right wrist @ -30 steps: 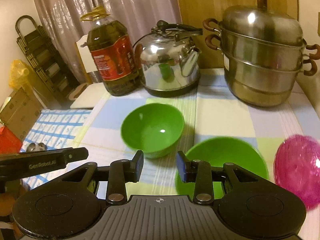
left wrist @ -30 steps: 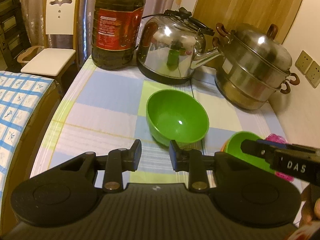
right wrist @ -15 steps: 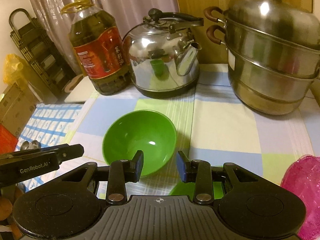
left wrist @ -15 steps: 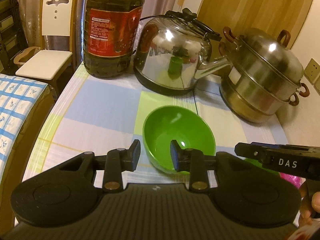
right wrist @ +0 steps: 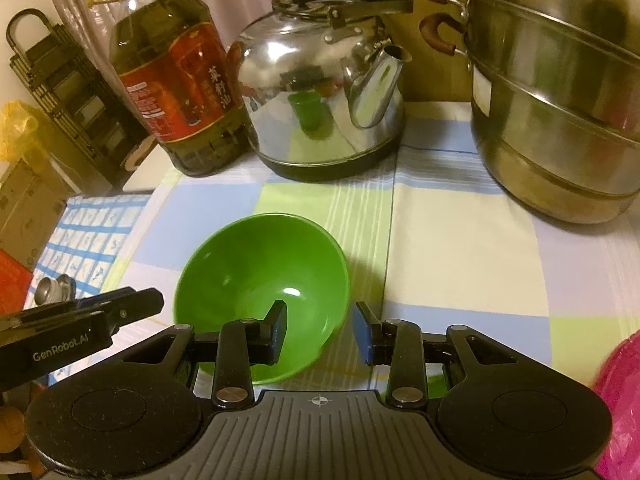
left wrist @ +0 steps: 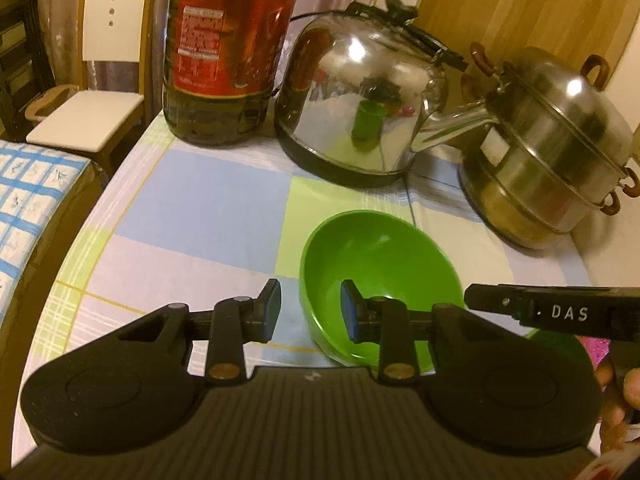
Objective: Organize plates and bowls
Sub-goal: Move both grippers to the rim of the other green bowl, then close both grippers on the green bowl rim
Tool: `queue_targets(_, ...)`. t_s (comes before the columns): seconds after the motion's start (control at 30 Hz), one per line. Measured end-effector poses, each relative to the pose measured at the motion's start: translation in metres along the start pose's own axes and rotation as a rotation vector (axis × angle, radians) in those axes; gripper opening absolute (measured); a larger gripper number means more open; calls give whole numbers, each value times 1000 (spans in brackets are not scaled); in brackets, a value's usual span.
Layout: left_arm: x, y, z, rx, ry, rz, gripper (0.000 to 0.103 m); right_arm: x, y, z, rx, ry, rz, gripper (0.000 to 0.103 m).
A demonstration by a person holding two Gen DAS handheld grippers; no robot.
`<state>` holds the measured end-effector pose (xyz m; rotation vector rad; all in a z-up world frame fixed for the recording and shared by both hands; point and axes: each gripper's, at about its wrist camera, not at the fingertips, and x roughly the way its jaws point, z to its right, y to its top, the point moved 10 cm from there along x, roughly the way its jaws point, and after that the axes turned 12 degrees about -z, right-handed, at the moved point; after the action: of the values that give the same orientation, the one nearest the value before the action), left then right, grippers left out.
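Observation:
A green bowl (left wrist: 380,264) stands upright on the checked tablecloth; it also shows in the right wrist view (right wrist: 260,280). My left gripper (left wrist: 310,316) is open, straddling the bowl's near left rim, with one finger over its inside. My right gripper (right wrist: 320,332) is open, straddling the bowl's near right rim, with its left finger over the inside. A second green dish (left wrist: 560,340) peeks out behind my right gripper's body. A pink plate (right wrist: 620,400) lies at the right edge.
A steel kettle (left wrist: 360,104), a large oil bottle (left wrist: 228,52) and a stacked steel steamer pot (left wrist: 552,152) stand along the back of the table. A white chair (left wrist: 96,80) and a blue-checked surface (left wrist: 32,200) are off the table's left edge.
Both grippers have moved forward and down toward the green bowl, which now sits right at their fingertips. The second green dish has slipped under my right gripper's view.

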<state>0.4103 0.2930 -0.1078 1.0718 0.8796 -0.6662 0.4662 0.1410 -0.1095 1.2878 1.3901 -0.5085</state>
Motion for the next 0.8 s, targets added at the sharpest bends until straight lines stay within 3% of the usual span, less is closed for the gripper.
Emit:
queue_targets(0.6, 38, 3, -2, -15, -15, -34, 28, 44, 8, 5, 25, -12, -92, 36)
queue_targets(0.8, 45, 0, 3, -2, -32, -46, 23, 51, 7, 5, 28, -16, -112, 37)
